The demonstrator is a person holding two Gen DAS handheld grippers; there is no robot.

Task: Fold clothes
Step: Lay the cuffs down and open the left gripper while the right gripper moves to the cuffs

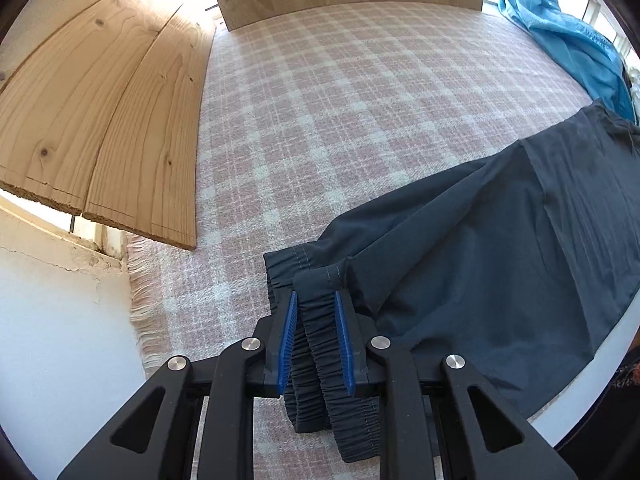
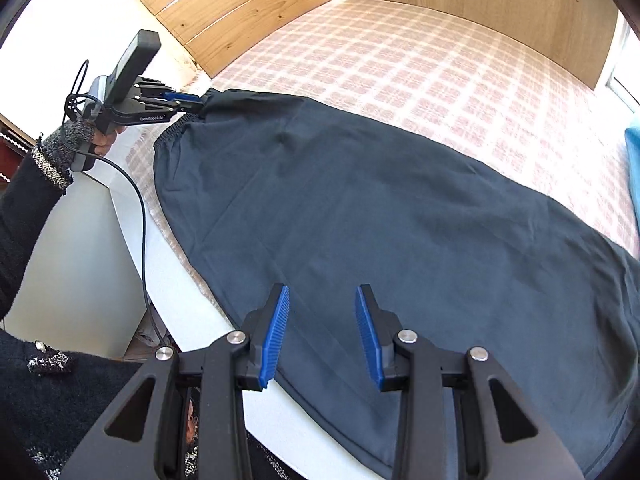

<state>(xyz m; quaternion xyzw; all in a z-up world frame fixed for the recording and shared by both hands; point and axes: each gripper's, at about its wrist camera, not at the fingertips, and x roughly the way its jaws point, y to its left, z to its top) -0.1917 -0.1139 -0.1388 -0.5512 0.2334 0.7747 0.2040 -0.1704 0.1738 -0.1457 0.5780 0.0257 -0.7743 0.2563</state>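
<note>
The dark trousers (image 2: 360,216) lie flat on the checked blanket (image 2: 440,80), long axis running from the elastic waistband (image 1: 320,320) at far left towards the near right. The left hand-held gripper (image 1: 316,344) is clamped on that waistband; the right hand-held gripper (image 2: 322,336) hovers over the fabric, fingers apart, gripping nothing.

– What is in front of my fingers?

– The dark garment (image 2: 380,216) lies spread on the checked blanket (image 2: 420,64), below and beyond my right gripper (image 2: 322,332). My blue pads (image 2: 276,336) stand apart, nothing between them.

– And far to the left of my fingers?

– My left gripper (image 2: 198,101) pinches the elastic waistband (image 2: 172,130) there, lifting that corner. A hand (image 2: 106,140) holds it.
</note>
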